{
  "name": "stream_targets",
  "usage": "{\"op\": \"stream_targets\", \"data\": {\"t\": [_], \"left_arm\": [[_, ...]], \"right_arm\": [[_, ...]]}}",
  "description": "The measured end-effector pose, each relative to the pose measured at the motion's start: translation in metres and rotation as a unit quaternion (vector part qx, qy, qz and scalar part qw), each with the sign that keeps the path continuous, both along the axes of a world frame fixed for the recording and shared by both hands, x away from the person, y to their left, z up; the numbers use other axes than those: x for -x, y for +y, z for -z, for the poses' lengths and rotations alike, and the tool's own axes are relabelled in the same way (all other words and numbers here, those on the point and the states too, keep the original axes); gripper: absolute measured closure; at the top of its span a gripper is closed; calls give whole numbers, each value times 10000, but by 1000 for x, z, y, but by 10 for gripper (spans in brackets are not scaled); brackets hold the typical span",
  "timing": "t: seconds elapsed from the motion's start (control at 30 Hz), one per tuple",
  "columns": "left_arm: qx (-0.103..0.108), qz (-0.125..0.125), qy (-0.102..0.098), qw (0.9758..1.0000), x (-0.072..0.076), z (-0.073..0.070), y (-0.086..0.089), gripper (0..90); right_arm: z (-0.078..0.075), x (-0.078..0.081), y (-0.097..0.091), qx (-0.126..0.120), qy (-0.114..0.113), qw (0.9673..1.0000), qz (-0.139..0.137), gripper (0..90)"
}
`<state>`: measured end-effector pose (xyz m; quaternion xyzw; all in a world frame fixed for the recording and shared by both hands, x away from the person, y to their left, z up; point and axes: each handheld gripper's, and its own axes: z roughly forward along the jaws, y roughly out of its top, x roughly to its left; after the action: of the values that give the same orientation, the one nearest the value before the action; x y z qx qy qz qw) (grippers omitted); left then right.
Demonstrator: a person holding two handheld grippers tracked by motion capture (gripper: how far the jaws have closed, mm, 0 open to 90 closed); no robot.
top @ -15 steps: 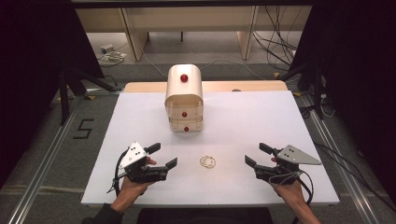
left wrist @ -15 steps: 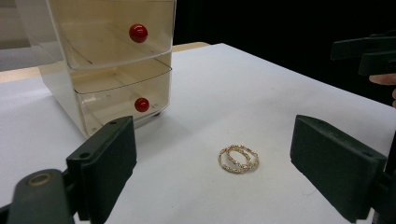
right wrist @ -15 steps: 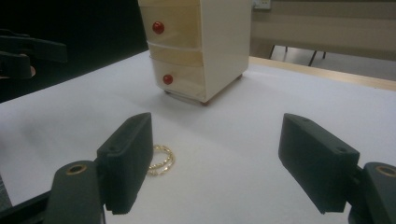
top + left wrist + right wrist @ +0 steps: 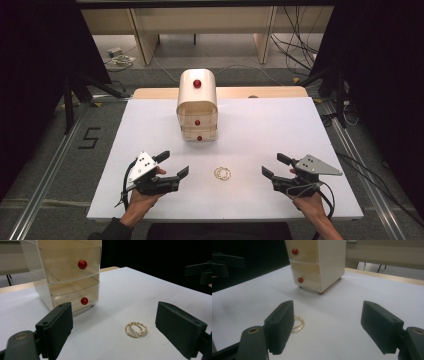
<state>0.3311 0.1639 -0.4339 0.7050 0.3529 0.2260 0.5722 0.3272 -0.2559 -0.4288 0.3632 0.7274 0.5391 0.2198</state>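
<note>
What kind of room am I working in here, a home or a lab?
Most likely a lab or recording booth: black curtains flank a white table, cables trail across the floor, and a taped mark sits beside a metal floor rail.

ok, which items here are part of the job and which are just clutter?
In play:
- gold bracelet, lying between the two tongs
- drawer box, drawers shut
- left tongs, open
- right tongs, open

Lying about:
- cables on the floor behind
- power strip
</note>
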Motion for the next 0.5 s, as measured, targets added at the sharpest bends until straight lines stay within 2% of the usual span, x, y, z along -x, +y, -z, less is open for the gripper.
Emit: {"op": "stream_targets", "data": {"t": [0.13,0.33,0.5], "left_arm": [[-116,-141,-209,9996,1,-2,-1,142],[-193,-263,-333,9989,-2,-5,-3,141],[-360,-401,-559,9970,-5,-11,-4,141]], "right_arm": [[0,-1,0,19,16,10000,21,277],[1,-2,-1,29,68,9999,73,278],[2,-3,0,29,78,10000,52,279]]}}
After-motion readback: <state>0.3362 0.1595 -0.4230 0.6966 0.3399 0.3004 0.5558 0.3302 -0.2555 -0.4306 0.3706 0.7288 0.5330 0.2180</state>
